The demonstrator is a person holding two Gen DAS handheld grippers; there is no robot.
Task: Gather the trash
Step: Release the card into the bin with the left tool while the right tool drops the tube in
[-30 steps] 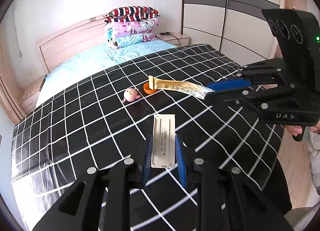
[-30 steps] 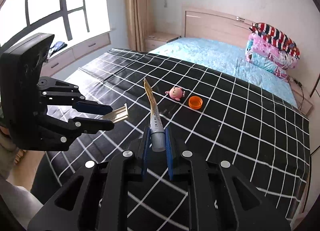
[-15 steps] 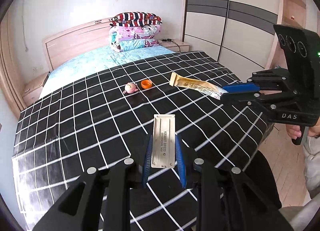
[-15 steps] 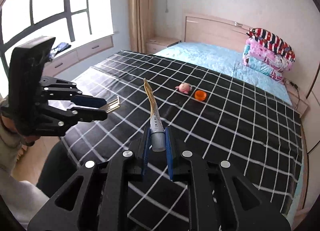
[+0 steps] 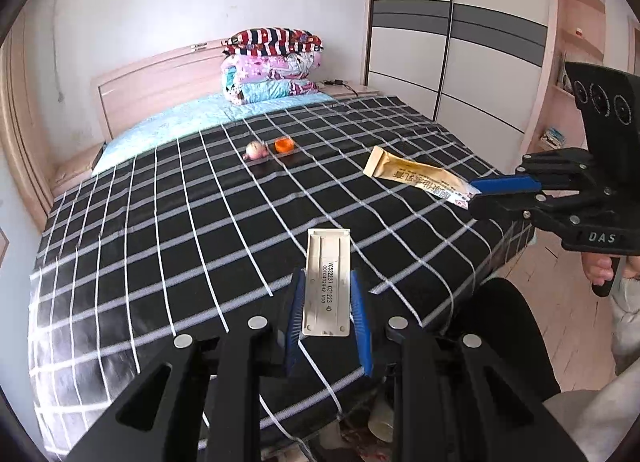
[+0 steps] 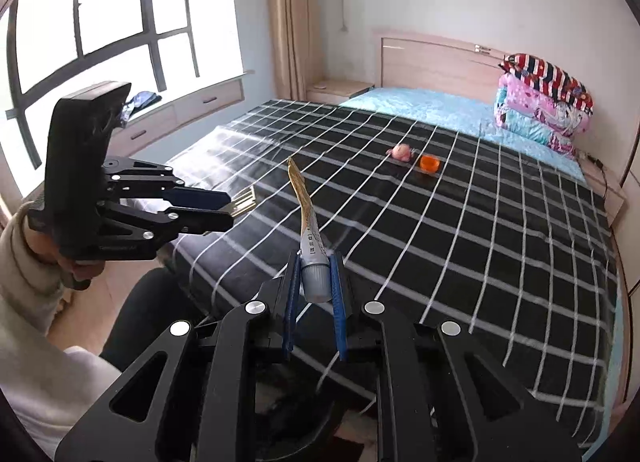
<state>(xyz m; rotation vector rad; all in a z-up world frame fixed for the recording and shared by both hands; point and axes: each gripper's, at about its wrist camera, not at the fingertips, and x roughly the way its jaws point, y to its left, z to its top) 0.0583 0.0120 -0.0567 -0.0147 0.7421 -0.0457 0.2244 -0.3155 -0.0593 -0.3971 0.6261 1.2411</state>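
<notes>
Left wrist view: left gripper (image 5: 327, 302) closed narrow on a flat cream plastic strip (image 5: 327, 280), printed lettering up, long axis running straight out along the fingers, far end projecting past the blue pads (image 5: 297, 316) over the near edge of the black checked bedspread (image 5: 160, 221). Right gripper (image 5: 478, 197) at frame right, held in a hand (image 5: 600, 268), clamped on the cap end of a squeezed yellow tube (image 5: 416, 175), flat tail pointing left over the bed. Pink toy (image 5: 256, 149) and orange cap (image 5: 283, 145) side by side, far up the bed, well apart from both grippers. Dark rounded container (image 5: 508, 326), probably a bin, below and right of the fingers, off the bed's corner; pale cup-like item (image 5: 382, 422) low down, unclear. Right wrist view: right gripper (image 6: 314, 294) pinched fully onto the tube's grey cap (image 6: 316, 280), tube rising forward and leaning left. Left gripper (image 6: 224, 207) at left, strip's end (image 6: 244, 199) protruding. Dark rim (image 6: 300, 414) directly beneath the right fingers. Judged: both loads carried; drop point below and nearer than the bed items, right hand apparently closest to it.
</notes>
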